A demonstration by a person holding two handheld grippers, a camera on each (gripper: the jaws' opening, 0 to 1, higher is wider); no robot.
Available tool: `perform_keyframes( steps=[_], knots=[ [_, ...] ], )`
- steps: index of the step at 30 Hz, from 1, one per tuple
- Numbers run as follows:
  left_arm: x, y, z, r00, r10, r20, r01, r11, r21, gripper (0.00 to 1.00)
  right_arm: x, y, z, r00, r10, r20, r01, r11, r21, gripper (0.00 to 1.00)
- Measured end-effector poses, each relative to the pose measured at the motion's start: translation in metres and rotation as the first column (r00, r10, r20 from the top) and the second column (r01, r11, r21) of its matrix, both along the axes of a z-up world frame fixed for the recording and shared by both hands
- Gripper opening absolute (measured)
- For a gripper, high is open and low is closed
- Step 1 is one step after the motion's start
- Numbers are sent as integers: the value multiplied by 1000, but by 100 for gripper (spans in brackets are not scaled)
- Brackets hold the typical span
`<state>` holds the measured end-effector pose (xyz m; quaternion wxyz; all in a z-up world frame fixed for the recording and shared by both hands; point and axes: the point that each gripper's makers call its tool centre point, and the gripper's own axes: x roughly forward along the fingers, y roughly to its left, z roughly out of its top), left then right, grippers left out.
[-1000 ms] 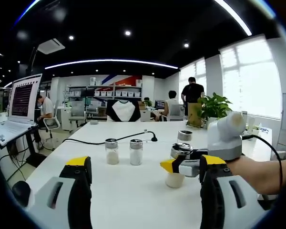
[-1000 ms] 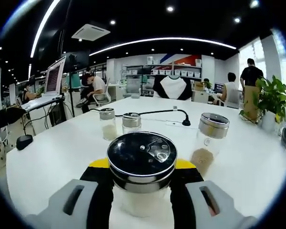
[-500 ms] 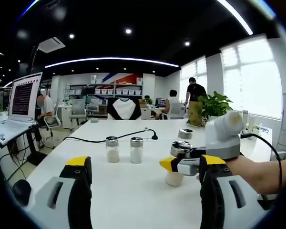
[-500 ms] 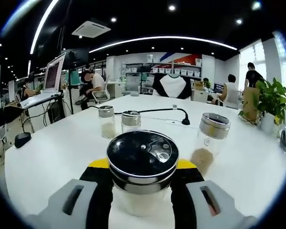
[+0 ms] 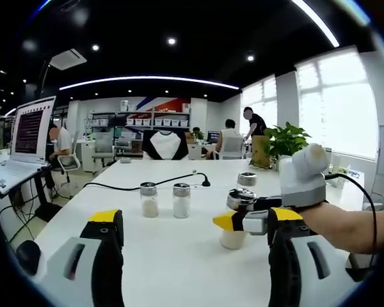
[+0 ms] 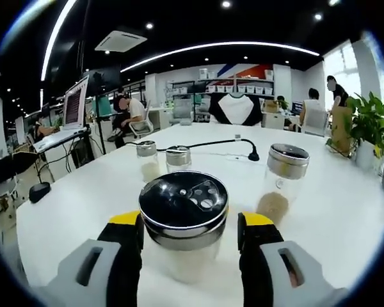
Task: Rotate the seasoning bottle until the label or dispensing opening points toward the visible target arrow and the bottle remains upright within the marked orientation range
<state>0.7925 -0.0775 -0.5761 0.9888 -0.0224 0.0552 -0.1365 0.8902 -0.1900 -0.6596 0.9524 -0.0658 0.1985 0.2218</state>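
4 seasoning bottles upright on white table (image 6: 345,217). Right gripper (image 6: 189,225) parted, astride nearest bottle (image 6: 184,225), jaw contact unclear. Left gripper (image 5: 192,224) wide open, empty.

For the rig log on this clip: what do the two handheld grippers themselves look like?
Both match in build. The left gripper has two grey jaws with black inner faces and yellow tips. The right gripper has the same grey, black and yellow jaws; in the left gripper view its pale grey rounded housing trails a black cable. The forearm behind it shows no sleeve.
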Motion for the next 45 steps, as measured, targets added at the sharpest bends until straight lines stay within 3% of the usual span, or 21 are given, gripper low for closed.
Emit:
perform_keyframes(
  steps=[7,10,12,16,19,21,23,25,27,30,32,33,34,35,39,45],
  knots=[
    [0,-2,1,1000,-7,0,7,1000,-8,98,-4,0,7,990,142,-12,-141,988,62,66],
    [-1,-4,-1,1000,-14,-12,14,1000,-14,98,-4,-5,0,983,176,-47,-175,984,11,78],
    [-2,-5,1,1000,-22,-13,22,1000,-19,98,-4,-3,4,972,237,-13,-237,972,10,74],
    [-2,-3,3,1000,-15,-7,15,1000,-12,98,-6,-5,1,952,301,-52,-297,952,67,71],
    [-2,-4,3,1000,-17,-14,17,1000,-17,98,-12,0,1,918,390,-79,-378,916,133,69],
    [-2,-4,3,1000,-19,-15,19,1000,-12,98,-14,6,4,892,449,-49,-436,884,169,68],
    [-4,-5,4,1000,-24,-17,24,1000,-10,98,-15,6,2,875,482,-39,-473,870,141,64],
    [-5,-4,5,1000,-24,-16,24,1000,-7,98,-20,10,-3,838,545,-27,-541,837,82,61],
    [-6,-3,6,1000,-21,-18,21,1000,-11,98,-20,11,-6,831,555,-35,-549,829,102,59],
    [-6,0,7,1000,-21,-17,21,1000,-5,98,-21,15,2,807,591,-13,-580,797,170,57],
    [-7,2,8,1000,-17,-13,17,1000,-1,98,-24,16,5,782,623,0,-615,772,157,57],
    [-7,4,9,1000,-13,-12,13,1000,-4,98,-26,17,5,764,646,-1,-638,755,155,56],
    [-7,5,9,1000,-11,-12,11,1000,-7,98,-33,20,5,731,682,-15,-671,722,168,56],
    [-6,5,8,1000,-8,-12,8,1000,-5,98,-34,20,4,721,692,-26,-678,713,178,56],
    [-7,7,9,1000,-12,-7,13,1000,5,98,-34,23,2,696,717,-37,-704,692,159,56],
    [-7,6,11,1000,-20,3,20,1000,-1,98,-33,27,4,689,725,-31,-710,682,173,46]
  ],
)
